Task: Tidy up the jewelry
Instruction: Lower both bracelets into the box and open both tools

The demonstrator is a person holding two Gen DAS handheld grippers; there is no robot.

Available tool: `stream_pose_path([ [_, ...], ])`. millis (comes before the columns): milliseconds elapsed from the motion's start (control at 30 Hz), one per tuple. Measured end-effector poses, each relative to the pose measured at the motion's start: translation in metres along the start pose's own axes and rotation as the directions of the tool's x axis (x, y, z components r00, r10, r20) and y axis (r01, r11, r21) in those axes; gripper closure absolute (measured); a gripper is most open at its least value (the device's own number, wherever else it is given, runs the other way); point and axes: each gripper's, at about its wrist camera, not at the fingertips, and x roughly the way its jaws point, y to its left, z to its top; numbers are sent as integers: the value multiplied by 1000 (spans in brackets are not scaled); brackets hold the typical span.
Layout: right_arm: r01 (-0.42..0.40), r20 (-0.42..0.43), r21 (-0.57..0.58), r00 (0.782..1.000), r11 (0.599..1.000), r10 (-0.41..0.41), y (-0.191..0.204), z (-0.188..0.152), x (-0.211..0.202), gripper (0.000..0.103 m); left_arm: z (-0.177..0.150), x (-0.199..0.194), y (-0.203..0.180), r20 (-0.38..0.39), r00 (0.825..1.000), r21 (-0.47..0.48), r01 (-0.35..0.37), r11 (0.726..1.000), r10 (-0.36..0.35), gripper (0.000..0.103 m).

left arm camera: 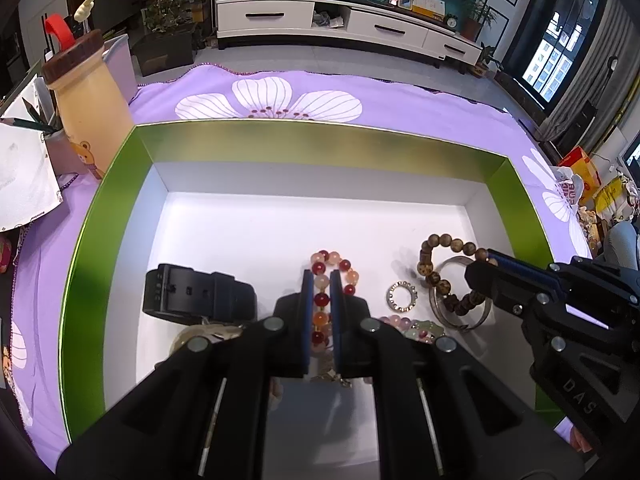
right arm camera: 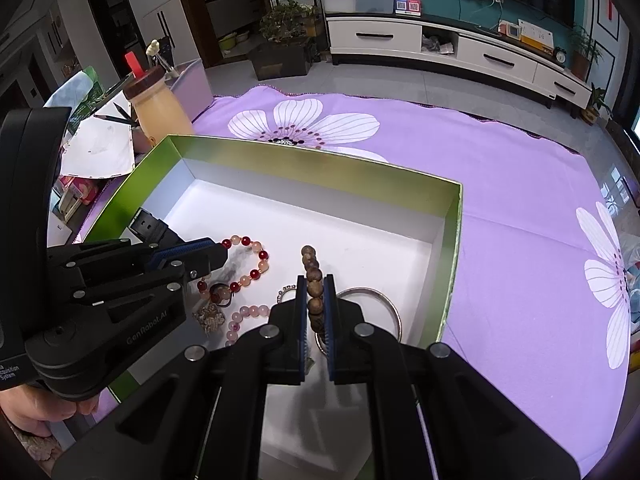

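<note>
The red and pink bead bracelet (left arm camera: 334, 280) lies on the white floor of the green box (left arm camera: 320, 140), near its middle, and the left tongs (left arm camera: 322, 300) are clenched on its near strand. Just to its right, the brown wooden bead bracelet (right arm camera: 314, 276) is clamped between the pads of the right tongs (right arm camera: 315, 304), draped over a silver bangle (right arm camera: 384, 304). A black watch (left arm camera: 192, 296) sits to the left; a small silver ring (left arm camera: 401, 297) lies between the two bracelets. Both pieces appear gripped, so the step in hand is probably lifting or repositioning them. The next move calls for raising each gently, without snagging the neighbouring bangle or dragging loose pieces.
</note>
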Motion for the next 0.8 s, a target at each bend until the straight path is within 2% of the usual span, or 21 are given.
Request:
stream_pose_path([
  [800, 0, -9, -5, 1000, 1000, 0, 2, -3, 2, 96, -2, 0, 2, 0, 1000, -3, -5, 1000, 5, 95],
])
